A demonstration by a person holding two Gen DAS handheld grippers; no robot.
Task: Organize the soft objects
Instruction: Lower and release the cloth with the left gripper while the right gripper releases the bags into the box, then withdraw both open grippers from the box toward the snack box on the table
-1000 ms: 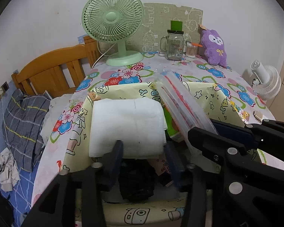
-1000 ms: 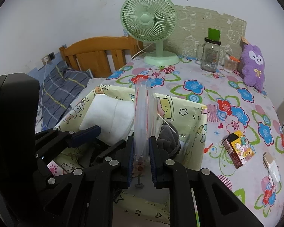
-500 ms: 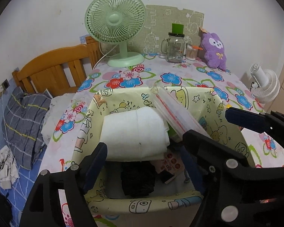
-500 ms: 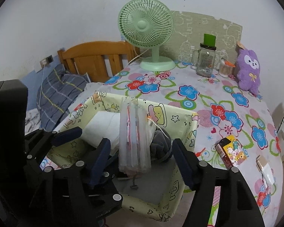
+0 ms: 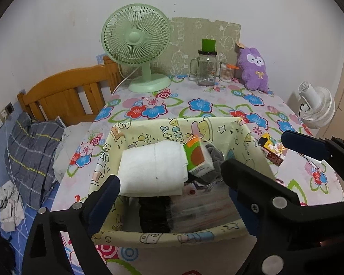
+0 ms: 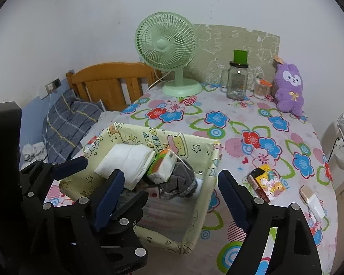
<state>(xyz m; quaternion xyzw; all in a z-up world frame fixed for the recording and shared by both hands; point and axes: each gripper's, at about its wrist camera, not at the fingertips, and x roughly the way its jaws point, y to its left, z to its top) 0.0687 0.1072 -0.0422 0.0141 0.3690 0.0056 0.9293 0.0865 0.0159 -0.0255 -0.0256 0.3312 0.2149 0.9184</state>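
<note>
Yellow fabric storage bin (image 6: 208, 160) with cartoon print, standing near the front edge of a flower-patterned tablecloth (image 6: 252, 126). Inside the bin: a folded white cloth (image 5: 152, 168) at the left, an orange-and-green tissue pack (image 5: 196, 157) leaning against it, a grey garment (image 6: 181, 180) to the right, and a clear zip bag (image 5: 201, 210) lying flat on the bottom (blurred in the left wrist view). Left gripper (image 5: 169, 181), jaws opening, nothing pressed between them; it hangs over the bin's near rim. Right gripper (image 6: 169, 185), jaws likewise opening and empty, above the bin. Behind, well apart: a green desk fan (image 6: 169, 52), a glass jar (image 6: 237, 80) and a purple plush toy (image 6: 288, 87)
</note>
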